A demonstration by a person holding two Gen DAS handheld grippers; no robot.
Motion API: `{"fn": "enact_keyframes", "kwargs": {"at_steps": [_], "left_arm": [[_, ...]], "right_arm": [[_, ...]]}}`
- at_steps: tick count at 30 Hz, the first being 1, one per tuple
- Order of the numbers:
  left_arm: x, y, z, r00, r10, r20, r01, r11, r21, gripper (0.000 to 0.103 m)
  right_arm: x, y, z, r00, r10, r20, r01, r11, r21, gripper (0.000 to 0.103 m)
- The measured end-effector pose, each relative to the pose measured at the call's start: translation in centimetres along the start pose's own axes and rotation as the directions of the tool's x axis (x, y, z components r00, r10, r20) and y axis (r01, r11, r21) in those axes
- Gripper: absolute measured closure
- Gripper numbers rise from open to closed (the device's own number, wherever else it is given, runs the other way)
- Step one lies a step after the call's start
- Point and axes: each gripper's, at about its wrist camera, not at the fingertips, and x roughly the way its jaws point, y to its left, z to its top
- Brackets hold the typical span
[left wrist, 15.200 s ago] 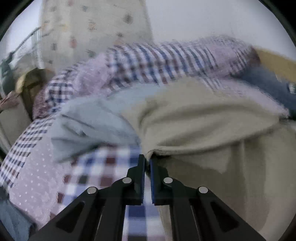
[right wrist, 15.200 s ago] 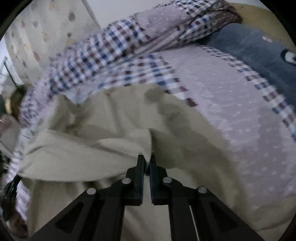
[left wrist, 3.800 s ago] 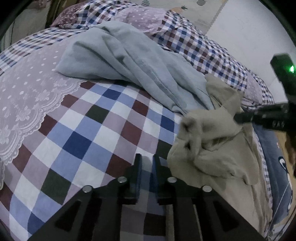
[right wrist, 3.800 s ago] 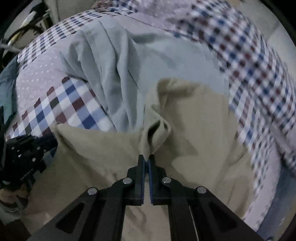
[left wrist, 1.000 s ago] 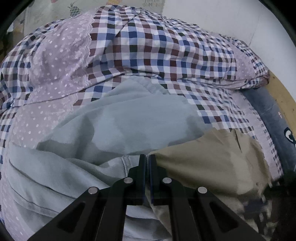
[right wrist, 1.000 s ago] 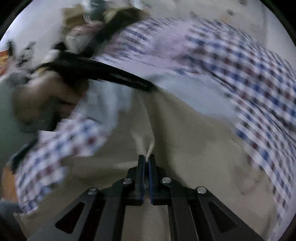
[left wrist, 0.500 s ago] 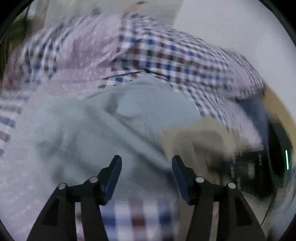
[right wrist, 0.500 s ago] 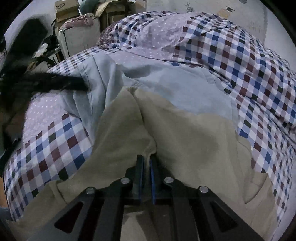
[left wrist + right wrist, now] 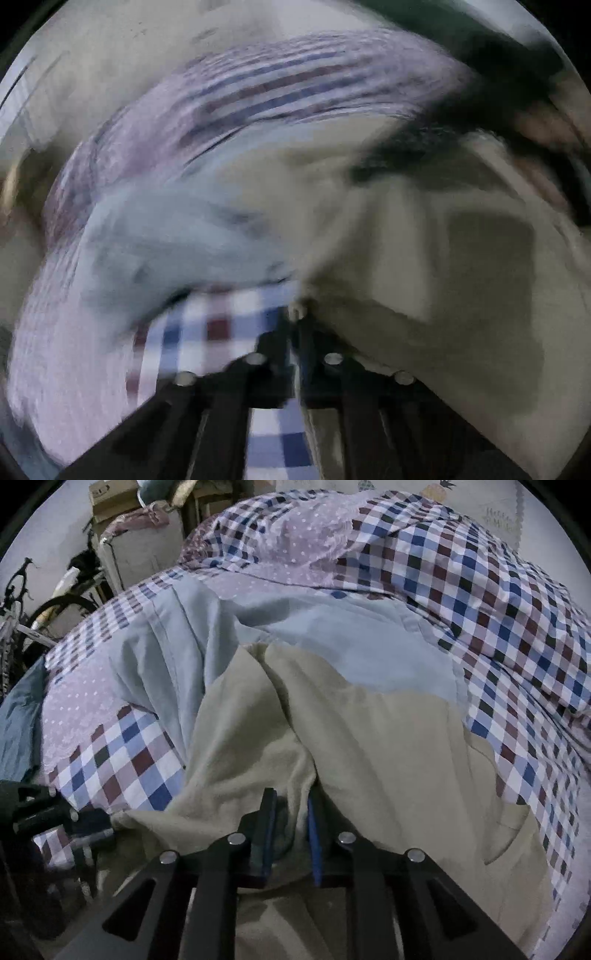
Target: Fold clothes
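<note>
A beige garment point(image 9: 388, 746) lies spread over a light blue garment point(image 9: 332, 638) on the checked bedspread point(image 9: 517, 602). My right gripper point(image 9: 291, 812) rests on the beige cloth, open by a narrow gap, with a fold of it bulging between the fingers. The left wrist view is badly blurred. In it my left gripper point(image 9: 293, 332) has its fingers together at the near edge of the beige garment point(image 9: 461, 295), with the light blue garment point(image 9: 166, 240) to the left. In the right wrist view a dark shape, probably the left gripper point(image 9: 66, 816), sits at the beige garment's left corner.
Boxes point(image 9: 140, 550) and a bicycle point(image 9: 22, 602) stand beyond the far left side of the bed. A teal cloth point(image 9: 18, 720) hangs at the bed's left edge. A dark blurred arm or tool point(image 9: 498, 85) crosses the upper right of the left wrist view.
My left gripper, open half a second ago, has swung down and closed at the beige garment's edge. My right gripper's fingers have parted slightly on the beige cloth.
</note>
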Motion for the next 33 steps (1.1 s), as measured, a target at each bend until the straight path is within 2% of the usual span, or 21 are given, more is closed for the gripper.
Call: {"fn": "enact_keyframes", "kwargs": {"at_steps": [1, 2, 4, 7, 8, 10, 13, 17, 20, 23, 24, 25, 26, 27, 30, 33], "left_arm": [[-0.5, 1.1, -0.4, 0.999, 0.030, 0.022, -0.028, 0.996, -0.085, 0.102], [-1.0, 1.4, -1.0, 0.998, 0.049, 0.030, -0.045, 0.991, -0.125, 0.102], [-1.2, 0.9, -2.5, 0.998, 0.060, 0.026, -0.055, 0.986, -0.157, 0.102], [-0.3, 0.1, -4.2, 0.998, 0.067, -0.020, -0.069, 0.981, -0.181, 0.102], [-0.5, 0.2, -4.4, 0.997, 0.078, -0.002, -0.076, 0.978, -0.194, 0.102], [0.0, 0.5, -4.3, 0.998, 0.068, -0.017, -0.070, 0.974, -0.214, 0.102], [0.4, 1.2, -4.6, 0.999, 0.044, -0.030, -0.051, 0.967, -0.251, 0.101], [0.6, 1.9, -5.0, 0.999, 0.007, -0.038, -0.018, 0.954, -0.298, 0.101], [0.8, 2.3, -5.0, 0.999, 0.002, -0.039, -0.014, 0.952, -0.305, 0.101], [1.0, 2.5, -5.0, 0.999, -0.004, -0.039, -0.009, 0.950, -0.312, 0.101], [1.0, 2.6, -5.0, 0.999, -0.007, -0.038, -0.005, 0.949, -0.316, 0.101], [1.1, 2.7, -5.0, 0.999, -0.011, -0.037, -0.002, 0.947, -0.320, 0.101], [1.1, 2.8, -5.1, 0.999, -0.016, -0.036, 0.004, 0.945, -0.327, 0.101], [1.2, 3.1, -5.1, 0.999, -0.022, -0.034, 0.010, 0.942, -0.334, 0.101], [1.4, 3.8, -5.2, 0.999, -0.038, -0.028, 0.026, 0.935, -0.355, 0.101], [0.1, 4.7, -4.8, 0.999, 0.031, 0.032, -0.016, 0.919, -0.394, 0.102]], "right_arm": [[0.0, 0.0, 0.2, 1.000, -0.003, -0.013, 0.003, 1.000, 0.001, 0.086], [0.0, 0.1, 0.4, 1.000, -0.005, -0.026, 0.005, 1.000, 0.002, 0.083], [-0.4, 0.3, 0.9, 0.999, 0.000, -0.051, 0.000, 1.000, 0.000, 0.072], [-1.8, 0.4, 2.2, 0.998, -0.035, -0.061, 0.036, 0.999, 0.007, 0.068], [-2.3, 0.5, 2.7, 0.998, -0.046, -0.047, 0.047, 0.999, 0.016, 0.066], [-3.2, 0.9, 4.2, 0.999, -0.041, -0.012, 0.042, 0.998, 0.047, 0.055], [-3.7, 1.9, 6.8, 0.999, -0.014, 0.033, 0.011, 0.995, 0.097, 0.051], [-0.3, 4.2, 9.9, 1.000, 0.000, -0.021, 0.003, 0.994, 0.111, 0.051], [3.4, 4.8, 10.9, 0.992, -0.036, -0.117, 0.051, 0.991, 0.127, 0.052], [6.1, 4.8, 11.2, 0.983, -0.062, -0.175, 0.088, 0.986, 0.142, 0.052], [6.6, 4.8, 11.3, 0.982, -0.055, -0.181, 0.083, 0.985, 0.151, 0.053], [7.1, 4.7, 11.4, 0.982, -0.049, -0.185, 0.078, 0.985, 0.156, 0.065], [7.3, 4.8, 11.5, 0.983, -0.048, -0.178, 0.075, 0.986, 0.148, 0.077], [7.5, 4.9, 11.6, 0.984, -0.045, -0.171, 0.070, 0.988, 0.138, 0.098], [7.8, 5.0, 11.9, 0.988, -0.033, -0.153, 0.050, 0.993, 0.108, 0.099], [6.4, 5.0, 13.3, 0.996, -0.024, -0.081, 0.031, 0.996, 0.084, 0.099]]}}
